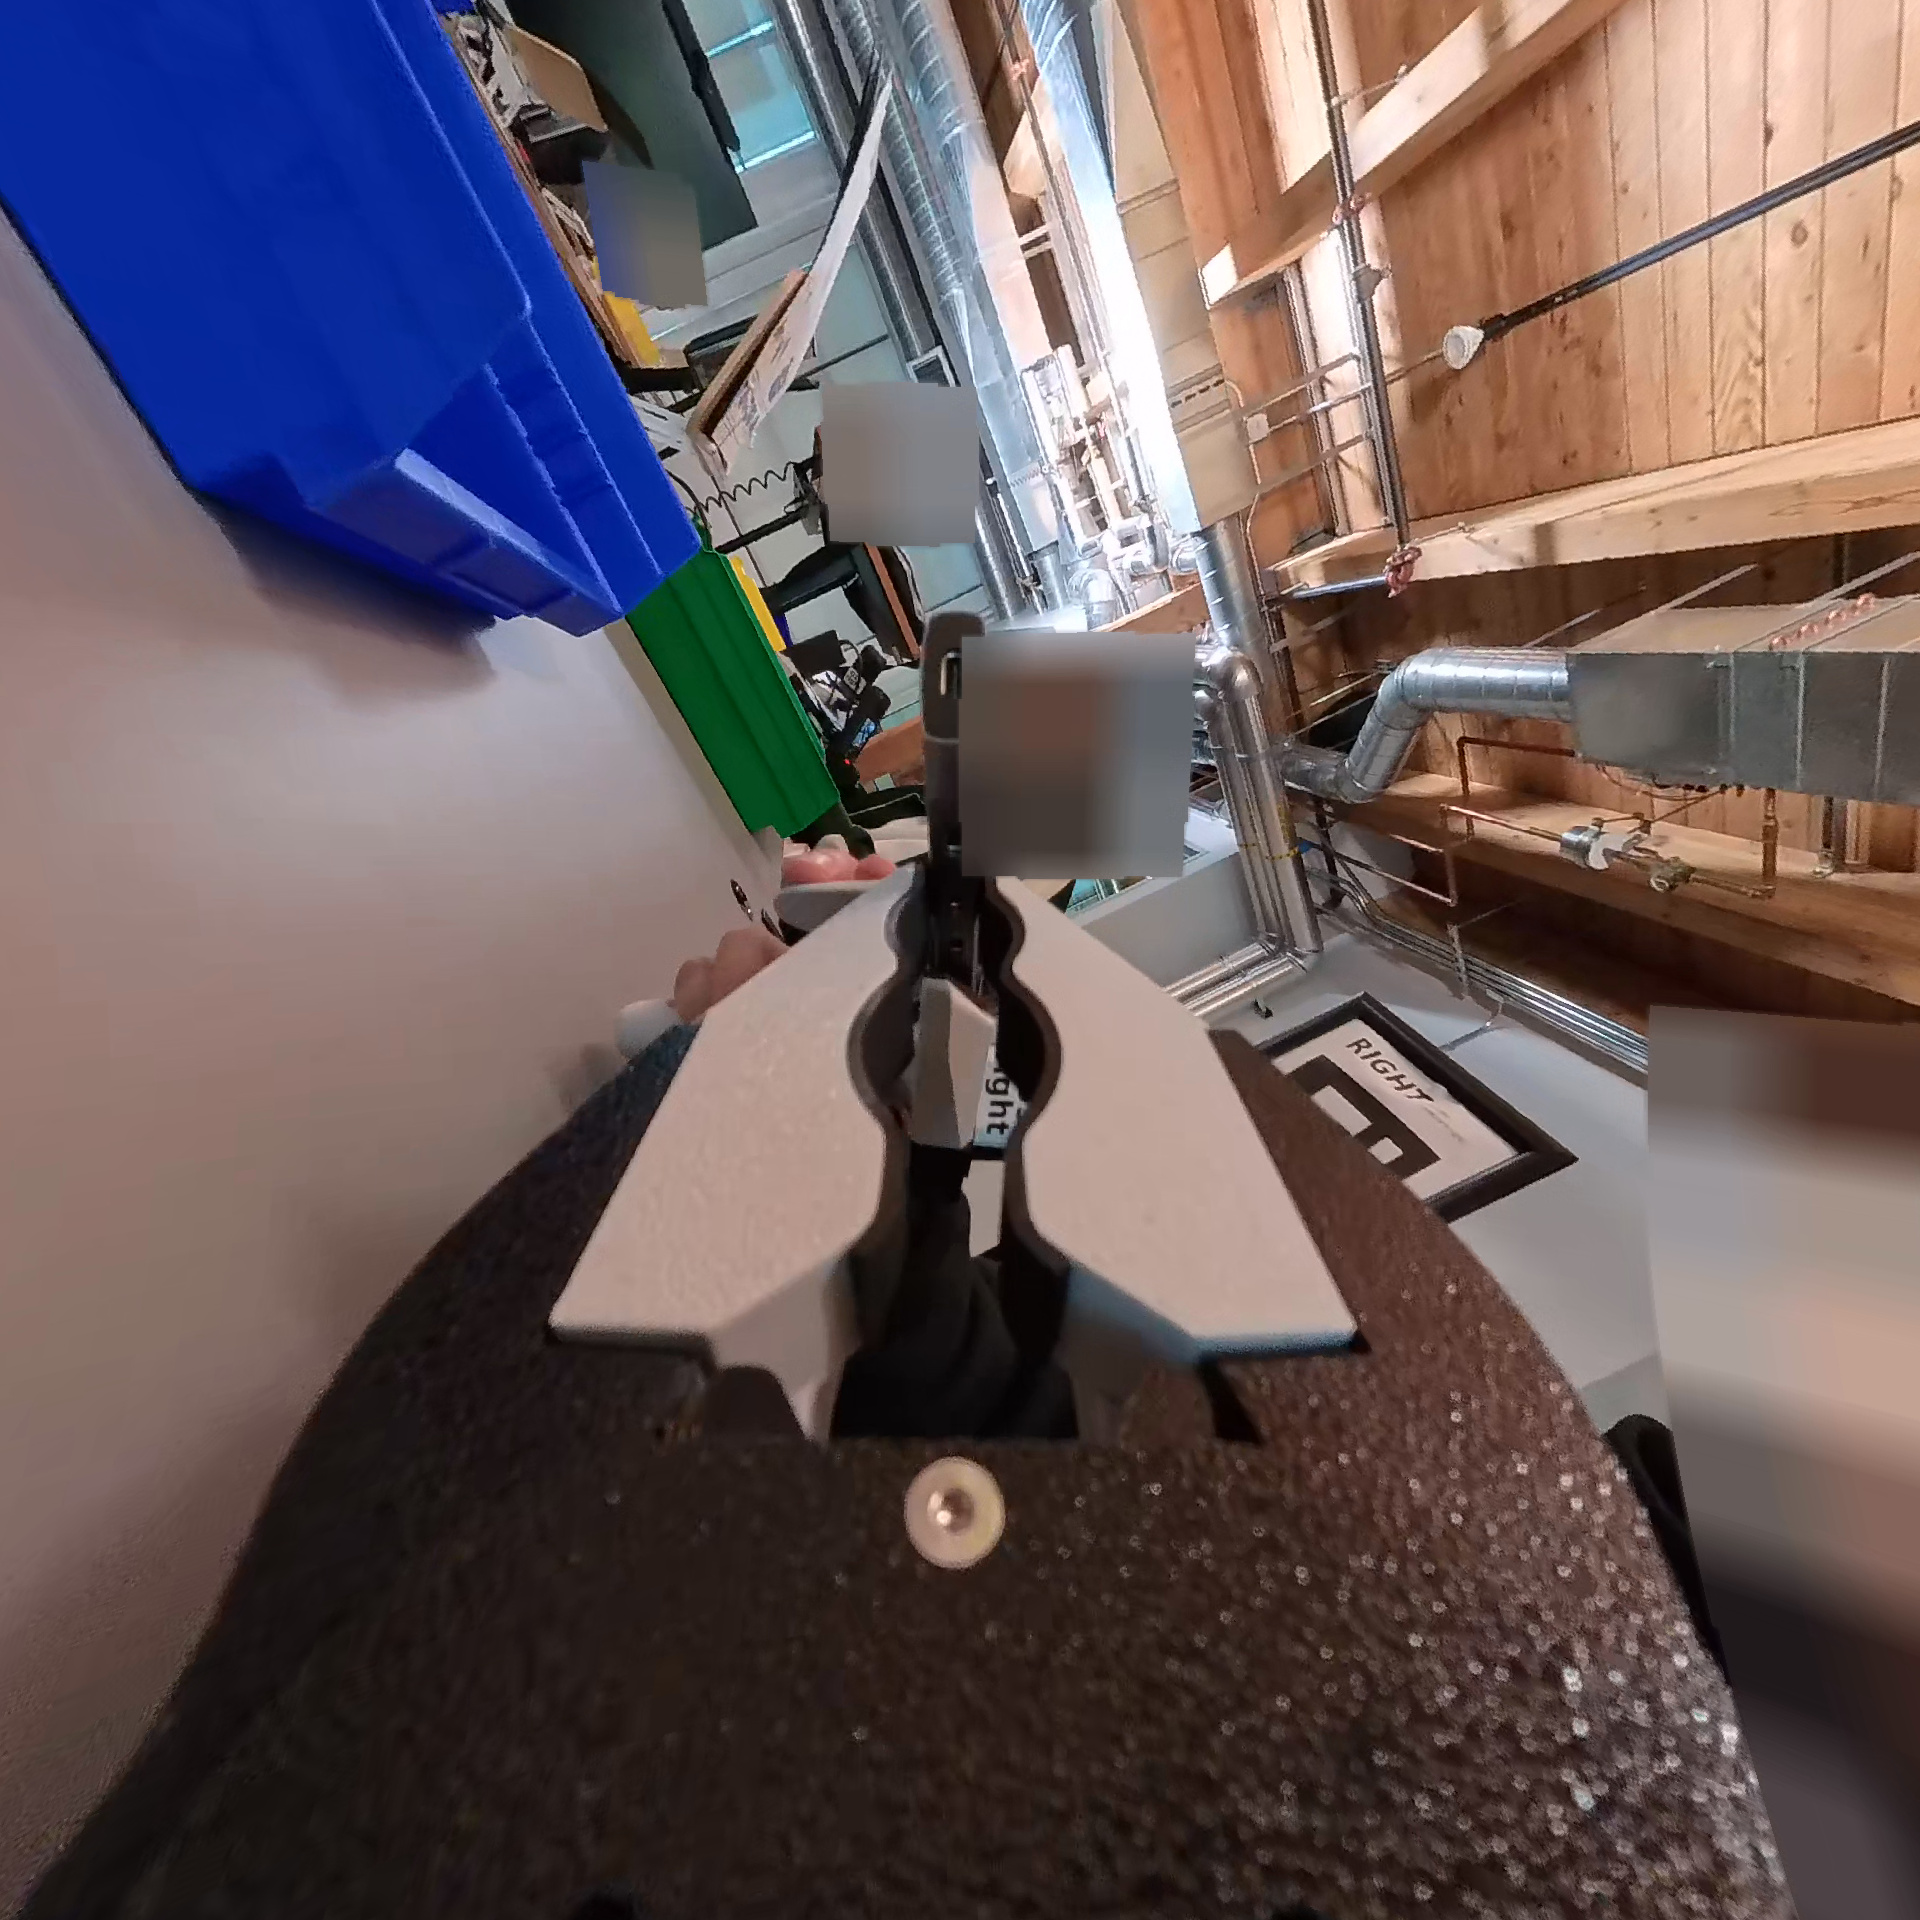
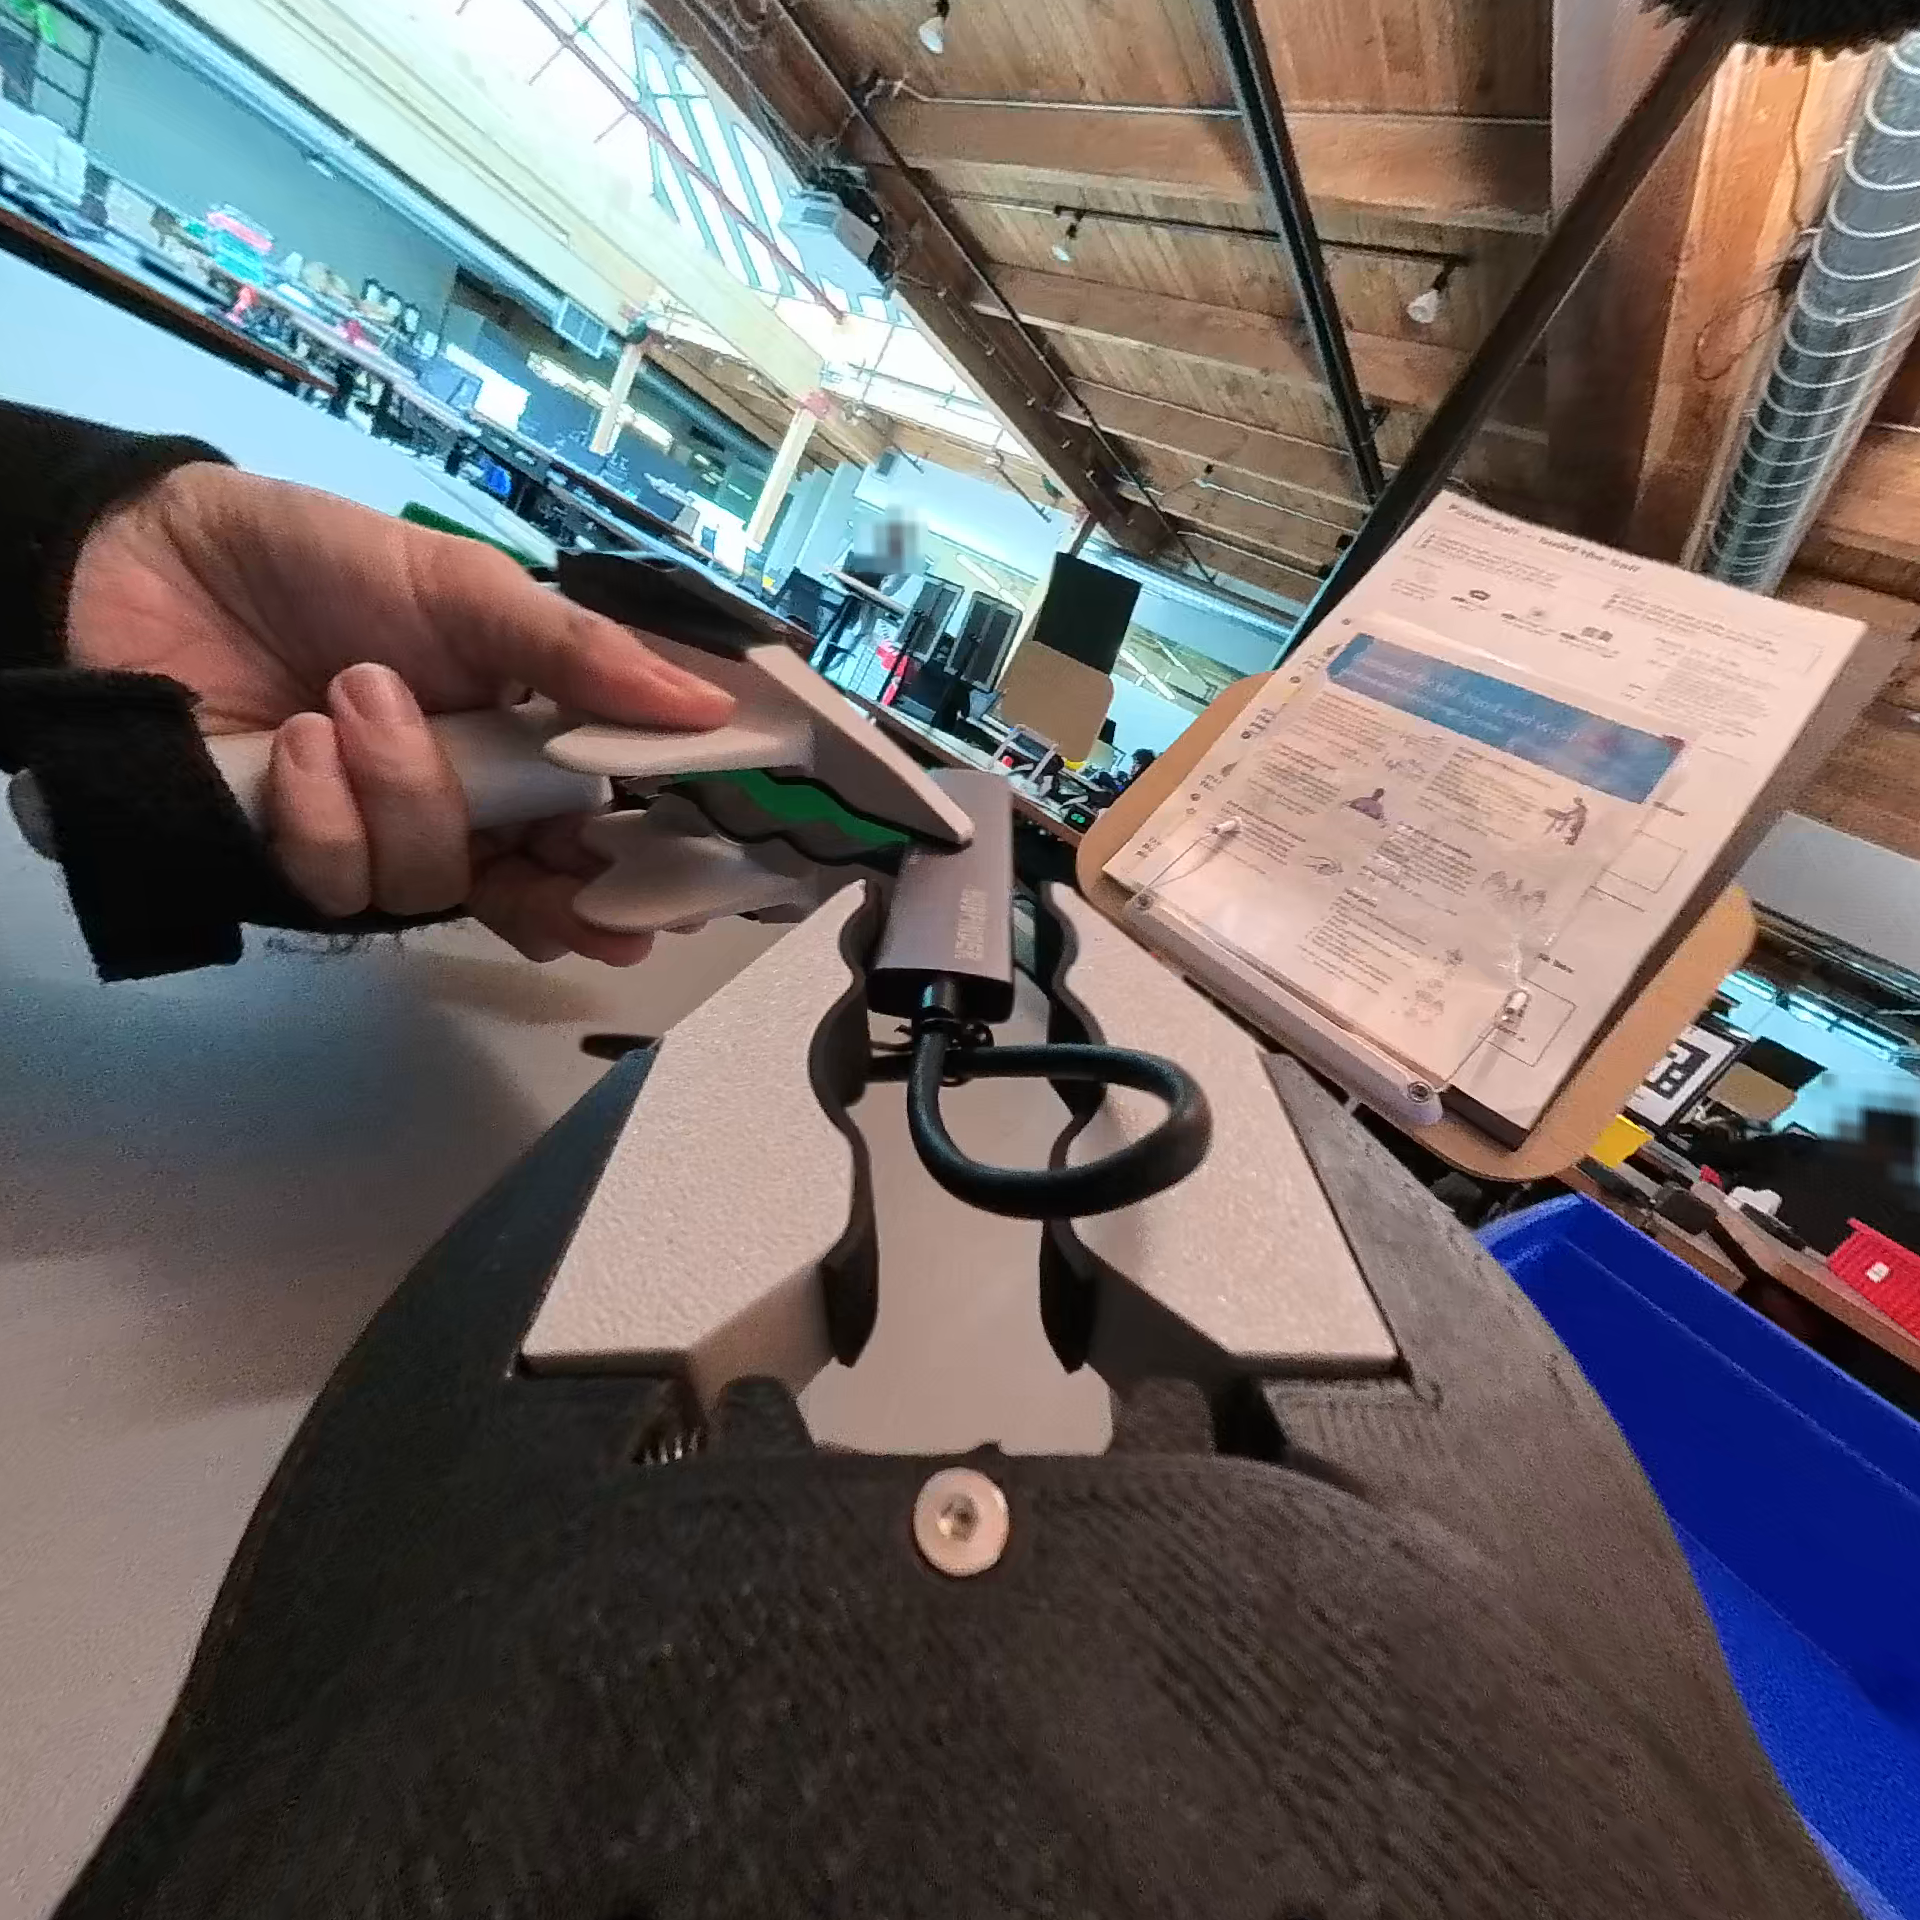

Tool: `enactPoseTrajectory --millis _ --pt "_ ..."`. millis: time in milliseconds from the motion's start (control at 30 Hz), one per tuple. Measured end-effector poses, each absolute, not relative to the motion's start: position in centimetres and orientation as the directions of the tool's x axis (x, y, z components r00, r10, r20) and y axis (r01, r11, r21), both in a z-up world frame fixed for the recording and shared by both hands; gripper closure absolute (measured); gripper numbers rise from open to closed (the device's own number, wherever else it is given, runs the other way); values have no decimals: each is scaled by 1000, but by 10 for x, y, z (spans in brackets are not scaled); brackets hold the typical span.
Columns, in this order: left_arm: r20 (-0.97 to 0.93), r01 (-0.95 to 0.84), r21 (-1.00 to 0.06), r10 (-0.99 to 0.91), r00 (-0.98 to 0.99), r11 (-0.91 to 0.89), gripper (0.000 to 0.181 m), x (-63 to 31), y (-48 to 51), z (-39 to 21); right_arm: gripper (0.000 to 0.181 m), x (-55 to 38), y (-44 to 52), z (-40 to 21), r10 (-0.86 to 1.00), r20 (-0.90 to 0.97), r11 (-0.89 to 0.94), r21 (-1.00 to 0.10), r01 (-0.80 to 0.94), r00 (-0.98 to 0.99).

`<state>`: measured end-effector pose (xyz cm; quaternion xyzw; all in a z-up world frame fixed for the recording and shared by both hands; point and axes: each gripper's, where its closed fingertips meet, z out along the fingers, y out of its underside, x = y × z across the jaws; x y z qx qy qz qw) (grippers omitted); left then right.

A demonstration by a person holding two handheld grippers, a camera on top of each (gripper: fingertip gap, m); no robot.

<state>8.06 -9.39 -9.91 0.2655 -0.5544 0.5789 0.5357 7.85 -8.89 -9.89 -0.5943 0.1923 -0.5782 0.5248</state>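
While both jaws pinch, grey adapter [image 2: 945, 894] between, seemingly held.

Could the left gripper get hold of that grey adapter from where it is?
Probably yes: the left gripper already has its fingertips at the grey adapter, which the right gripper holds, with nothing between them.

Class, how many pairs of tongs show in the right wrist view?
2. The right tongs fill the foreground, around a grey adapter; the left tongs, held in a hand, reach in from the left and touch that adapter.
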Motion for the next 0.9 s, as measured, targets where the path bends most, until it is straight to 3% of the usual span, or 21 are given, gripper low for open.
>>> enactPoseTrajectory --millis 267,433,700,767,900 --pt "909 -929 -341 302 -287 143 175 88 -96 -102 159 84 -89 -101 -851 497 -418 -838 351 172" --pt "907 -935 -327 325 -269 140 176 85 -96 -97 159 79 -89 -94 -896 390 -295 -879 374 211" --pt "888 -913 -398 285 -360 87 173 86 -101 -100 158 79 -93 -94 -941 175 -78 -945 318 289" --pt "858 -878 -474 258 -444 62 171 88 -100 -98 159 79 -95 -91 -945 113 -12 -949 316 306" --pt "644 -649 -755 79 -761 -93 163 123 -79 -78 158 78 -115 -86 -953 -21 124 -937 326 301"
